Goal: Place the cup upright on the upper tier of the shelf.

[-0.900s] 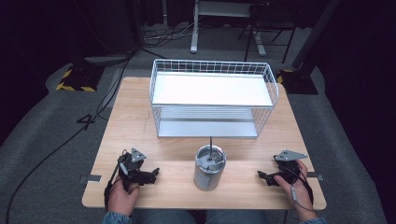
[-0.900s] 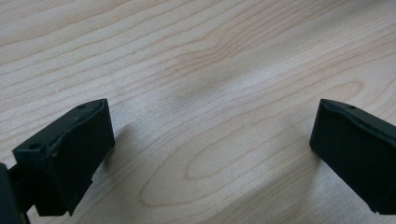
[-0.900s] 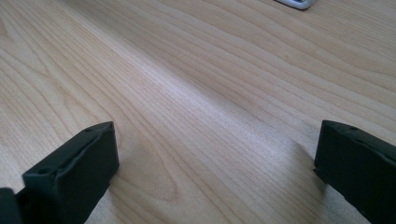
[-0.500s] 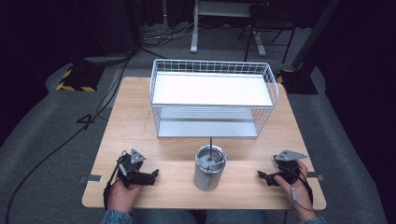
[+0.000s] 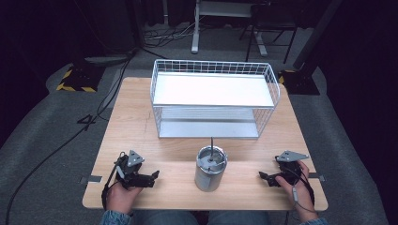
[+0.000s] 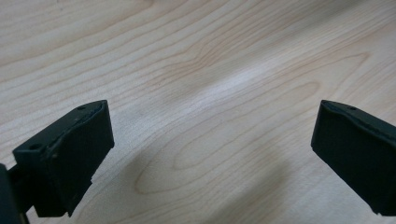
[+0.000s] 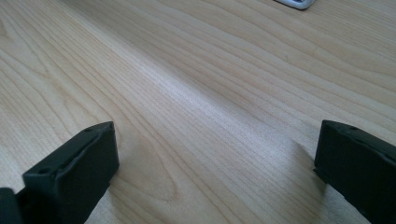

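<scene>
Left gripper (image 5: 152, 177) and right gripper (image 5: 264, 177) resting on wooden table (image 5: 136, 122), jaws spread, nothing held; metal can (image 5: 210, 169) between, untouched

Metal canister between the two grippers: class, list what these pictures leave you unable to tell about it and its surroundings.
- Metal canister, high view: the contents are too small and dark to tell; a thin dark rod sticks up from it, its lower end hidden inside.
- Wire rack, high view: the upper shelf hides most of the lower one.
- Left gripper and right gripper: open over bare wood.
</scene>
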The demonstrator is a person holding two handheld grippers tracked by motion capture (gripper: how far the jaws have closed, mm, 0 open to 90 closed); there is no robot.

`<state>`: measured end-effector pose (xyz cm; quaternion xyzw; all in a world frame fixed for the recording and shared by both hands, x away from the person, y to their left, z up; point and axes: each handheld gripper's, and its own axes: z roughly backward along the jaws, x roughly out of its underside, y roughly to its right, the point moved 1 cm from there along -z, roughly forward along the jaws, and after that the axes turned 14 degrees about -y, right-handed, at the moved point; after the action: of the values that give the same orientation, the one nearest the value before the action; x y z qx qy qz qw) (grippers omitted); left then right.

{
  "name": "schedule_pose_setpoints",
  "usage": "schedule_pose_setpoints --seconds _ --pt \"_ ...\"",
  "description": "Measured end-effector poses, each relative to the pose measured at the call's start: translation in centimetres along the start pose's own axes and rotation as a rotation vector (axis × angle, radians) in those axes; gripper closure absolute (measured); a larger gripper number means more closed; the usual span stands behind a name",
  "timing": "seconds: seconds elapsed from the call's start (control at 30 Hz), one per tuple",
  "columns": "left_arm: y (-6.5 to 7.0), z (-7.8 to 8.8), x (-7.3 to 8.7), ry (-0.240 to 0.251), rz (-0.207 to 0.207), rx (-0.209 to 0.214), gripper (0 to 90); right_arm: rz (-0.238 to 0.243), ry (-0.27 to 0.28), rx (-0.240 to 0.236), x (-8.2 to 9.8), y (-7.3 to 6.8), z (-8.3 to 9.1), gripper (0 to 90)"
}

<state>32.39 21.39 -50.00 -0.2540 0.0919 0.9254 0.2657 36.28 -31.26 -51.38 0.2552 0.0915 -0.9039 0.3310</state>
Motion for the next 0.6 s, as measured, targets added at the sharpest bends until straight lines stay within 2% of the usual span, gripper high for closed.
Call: schedule_pose_setpoints --seconds 0.07,0.27,0.4,0.5,0.6 --pt "0.2 0.3 0.0 0.008 -0.005 0.007 0.0 0.001 0.000 0.001 0.0 0.0 0.0 0.0" --pt "0.5 1.7 0.1 0.045 0.017 0.028 0.0 0.001 0.000 0.001 0.0 0.0 0.0 0.0" --pt "0.9 3.0 0.1 0.110 0.015 0.044 0.0 0.001 0.000 0.001 0.0 0.0 0.0 0.0" --pt "1.2 3.6 0.0 0.148 -0.011 0.073 0.0 0.001 0.000 0.001 0.0 0.0 0.0 0.0" --pt "1.6 3.9 -0.1 0.175 -0.045 0.076 0.0 0.001 0.000 0.001 0.0 0.0 0.0 0.0"
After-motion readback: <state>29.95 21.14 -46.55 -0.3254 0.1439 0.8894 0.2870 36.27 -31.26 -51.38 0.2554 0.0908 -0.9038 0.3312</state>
